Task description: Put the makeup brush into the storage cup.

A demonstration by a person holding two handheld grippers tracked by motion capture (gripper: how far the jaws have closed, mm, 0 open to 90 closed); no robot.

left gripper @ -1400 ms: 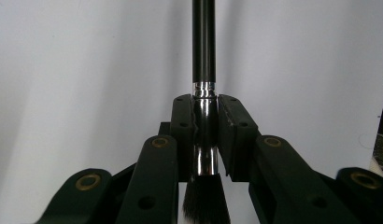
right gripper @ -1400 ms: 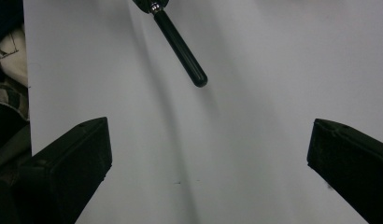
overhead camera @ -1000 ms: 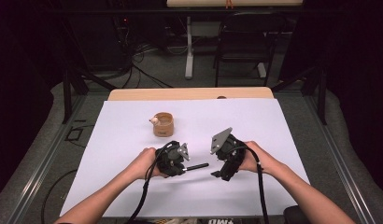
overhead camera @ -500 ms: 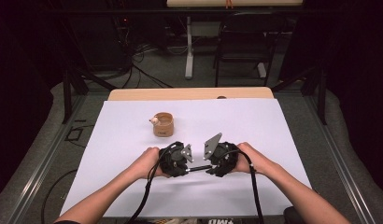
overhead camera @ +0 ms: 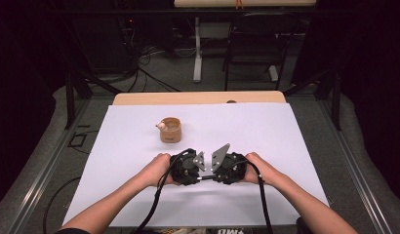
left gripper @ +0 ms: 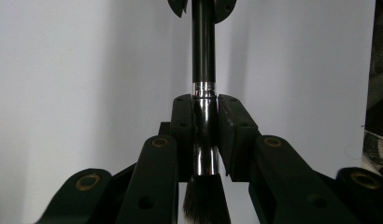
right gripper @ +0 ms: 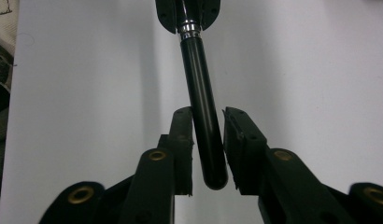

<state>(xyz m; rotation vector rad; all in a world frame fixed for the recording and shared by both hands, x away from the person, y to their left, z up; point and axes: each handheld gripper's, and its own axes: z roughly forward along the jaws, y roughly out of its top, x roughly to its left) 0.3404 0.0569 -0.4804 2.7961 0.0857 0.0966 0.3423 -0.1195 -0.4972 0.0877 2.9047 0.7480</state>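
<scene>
Left claw [left gripper: 206,135] clamped on the metal collar of a brush [left gripper: 203,60], bristles back toward the hand. Right claw [right gripper: 206,140] has just been closing around the handle's butt end [right gripper: 206,140]; one pad touches, a sliver of gap beside the other, grip unsettled. Risk: handle sits skewed between those pads, so a pull may slip or twist it. Beyond both claws, a small cup [overhead camera: 170,130] on the counter [overhead camera: 295,126], well apart.

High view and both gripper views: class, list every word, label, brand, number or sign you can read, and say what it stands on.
Cup: a small dark mark on its side, too small to read.
Bottom edge below the table: pale letters, cut off and blurred, not readable.
Brush: no text on its handle or metal band.
Left gripper and right gripper: no markings seen.
</scene>
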